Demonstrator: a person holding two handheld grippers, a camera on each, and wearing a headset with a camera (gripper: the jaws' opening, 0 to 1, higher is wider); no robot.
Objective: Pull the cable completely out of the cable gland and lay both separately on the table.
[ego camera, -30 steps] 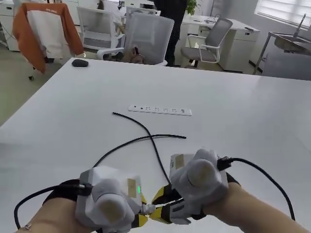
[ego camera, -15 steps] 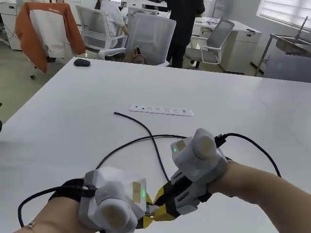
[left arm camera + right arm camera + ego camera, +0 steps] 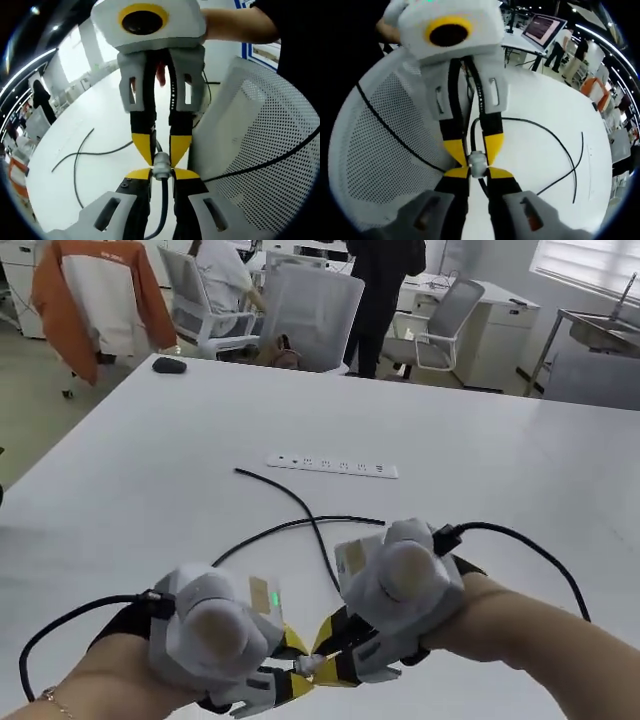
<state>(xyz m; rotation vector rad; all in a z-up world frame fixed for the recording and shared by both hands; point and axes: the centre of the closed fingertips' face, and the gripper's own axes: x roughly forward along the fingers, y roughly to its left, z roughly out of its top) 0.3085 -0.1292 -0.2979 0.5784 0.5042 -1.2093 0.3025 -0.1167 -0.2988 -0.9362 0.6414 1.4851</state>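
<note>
Left hand-held gripper [image 3: 161, 174] has its jaws narrow. As far as the fisheye lets me tell, they pinch the black cable [image 3: 163, 202] right behind the cable gland [image 3: 161, 166], and the cable runs down between its 2 jaws. Right hand-held gripper [image 3: 479, 173] is clamped narrow on the gland from the opposite side, so the 2 meet tip to tip low over the near edge of the surface [image 3: 480, 450]. Change: 0.5 s ago the right hand was tipped up with its body above the left. Now it has dropped back level and the 2 bodies sit side by side, much as 1 s ago. The gland is between the 4 yellow tips as before, cable in it, no gap opened. The rest of the cable lies slack and crossed on the surface, short of the power strip [image 3: 331, 467], unchanged. Read: a grip reset, not a pull. Extraction hasn't started and nothing is laid down. Next move needs the hands drawing apart along the cable line.
</note>
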